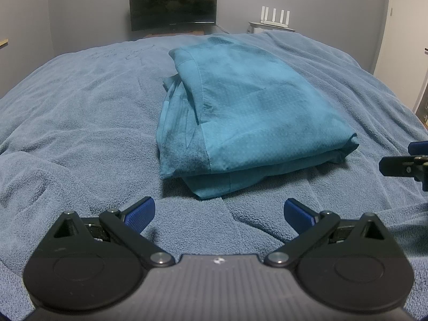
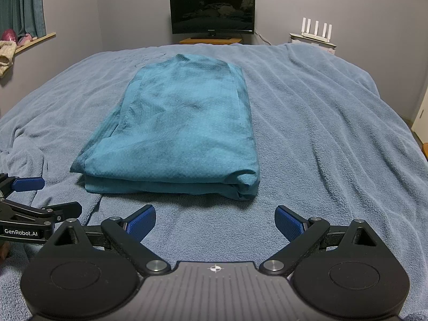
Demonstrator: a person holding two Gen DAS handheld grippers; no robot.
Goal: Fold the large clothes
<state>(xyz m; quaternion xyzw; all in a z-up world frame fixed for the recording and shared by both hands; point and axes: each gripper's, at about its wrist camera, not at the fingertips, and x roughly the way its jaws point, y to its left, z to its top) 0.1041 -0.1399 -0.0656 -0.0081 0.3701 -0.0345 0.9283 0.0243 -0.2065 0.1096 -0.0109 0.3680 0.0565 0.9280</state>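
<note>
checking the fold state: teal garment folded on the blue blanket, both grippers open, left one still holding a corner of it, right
Not quite. The left gripper holds nothing: the left wrist view shows its fingers spread over bare blue blanket, short of the teal garment. The rest stands: the garment lies folded and the right gripper is open too.

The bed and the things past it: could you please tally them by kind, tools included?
Tools: 2, left and right, both open
Folded garment: 1
Blanket: 1
Monitor: 1
Router: 1
Total: 6
</note>
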